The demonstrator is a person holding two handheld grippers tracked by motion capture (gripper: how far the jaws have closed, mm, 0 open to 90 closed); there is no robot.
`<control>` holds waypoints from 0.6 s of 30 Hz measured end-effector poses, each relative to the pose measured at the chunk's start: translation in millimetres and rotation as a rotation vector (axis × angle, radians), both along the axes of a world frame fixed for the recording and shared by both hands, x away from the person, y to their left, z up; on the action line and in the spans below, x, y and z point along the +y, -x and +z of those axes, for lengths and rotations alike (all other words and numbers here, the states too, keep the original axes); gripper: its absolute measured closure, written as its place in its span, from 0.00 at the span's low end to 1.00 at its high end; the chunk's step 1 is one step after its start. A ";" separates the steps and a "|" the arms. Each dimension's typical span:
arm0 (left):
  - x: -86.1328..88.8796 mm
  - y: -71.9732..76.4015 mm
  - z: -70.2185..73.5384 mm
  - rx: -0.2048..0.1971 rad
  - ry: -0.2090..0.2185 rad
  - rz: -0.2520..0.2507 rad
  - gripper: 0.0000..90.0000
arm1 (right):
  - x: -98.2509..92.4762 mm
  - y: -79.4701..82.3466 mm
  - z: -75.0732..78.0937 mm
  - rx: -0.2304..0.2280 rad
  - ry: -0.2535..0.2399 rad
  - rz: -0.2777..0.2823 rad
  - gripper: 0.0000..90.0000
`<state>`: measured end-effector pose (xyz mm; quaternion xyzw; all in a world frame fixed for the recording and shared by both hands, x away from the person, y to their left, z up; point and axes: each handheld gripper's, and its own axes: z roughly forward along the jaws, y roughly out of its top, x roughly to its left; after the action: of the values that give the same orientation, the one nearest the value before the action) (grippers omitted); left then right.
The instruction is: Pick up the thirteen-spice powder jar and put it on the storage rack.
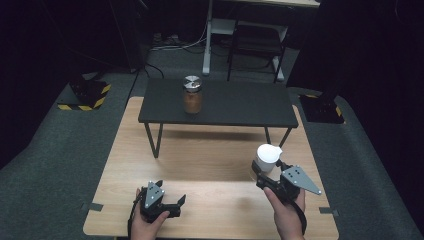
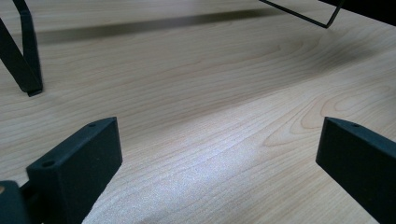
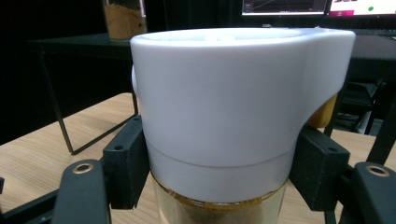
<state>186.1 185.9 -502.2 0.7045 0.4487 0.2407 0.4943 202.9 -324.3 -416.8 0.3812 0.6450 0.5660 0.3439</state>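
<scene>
White-capped jar (image 1: 265,159) clamped in the right gripper (image 1: 272,175), at the near right of the table (image 1: 200,150), jaws pressed against the lower edge of the white cap where it meets the glass. Amber-brown contents visible below the cap in the right gripper view (image 3: 219,212). Left gripper (image 1: 172,205) wide open and empty, low over the near left of the table. Second jar (image 1: 192,95) with a metal lid standing well apart on the black shelf (image 1: 220,107) at the far side. Risks from here: grip on smooth plastic near a seam, so possible slipping or tilting; cap perhaps loosening under the squeeze; spill if tipped; knock against the shelf edge.
</scene>
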 end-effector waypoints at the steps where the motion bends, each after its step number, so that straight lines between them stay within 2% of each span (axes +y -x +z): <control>1: 0.1 -0.1 0.0 0.000 0.000 -0.001 0.01 | 1.6 0.2 3.2 -0.004 0.001 -0.002 0.34; 18: -0.4 -1.3 2.1 0.012 -0.011 -0.010 0.01 | 16.6 -7.6 39.9 -0.044 -0.027 0.032 0.34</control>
<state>187.3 185.5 -500.1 0.7109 0.4469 0.2367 0.4888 210.5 -307.7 -376.9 0.3630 0.6357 0.5881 0.3439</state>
